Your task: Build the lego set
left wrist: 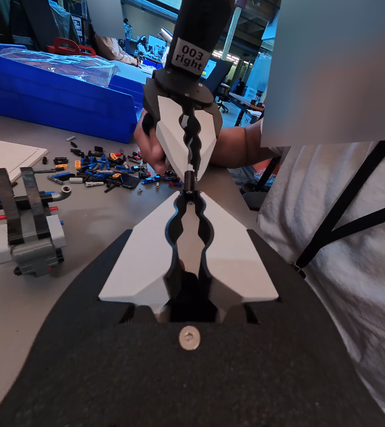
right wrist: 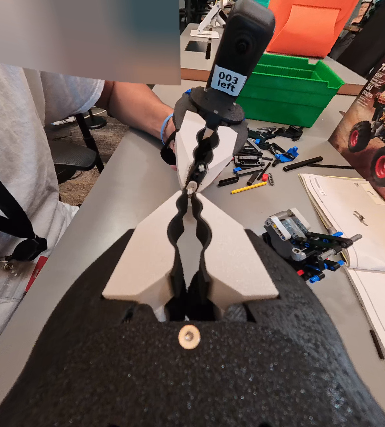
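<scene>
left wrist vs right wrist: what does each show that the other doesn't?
Left wrist only: blue bin, the main pile of small blue and black pieces.
Right wrist only: green bin, set box, yellow axle, long black beams.
Both: left gripper and right gripper tip to tip above the table, mating a black piece with a white pin; the part-built model; the instruction booklet.

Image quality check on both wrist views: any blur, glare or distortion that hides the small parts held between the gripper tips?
Left wrist view: sharp centre, wide-angle bending at the edges, black connector legible.
Right wrist view: grainier, white pin slightly soft, mild glare on the booklet.
</scene>
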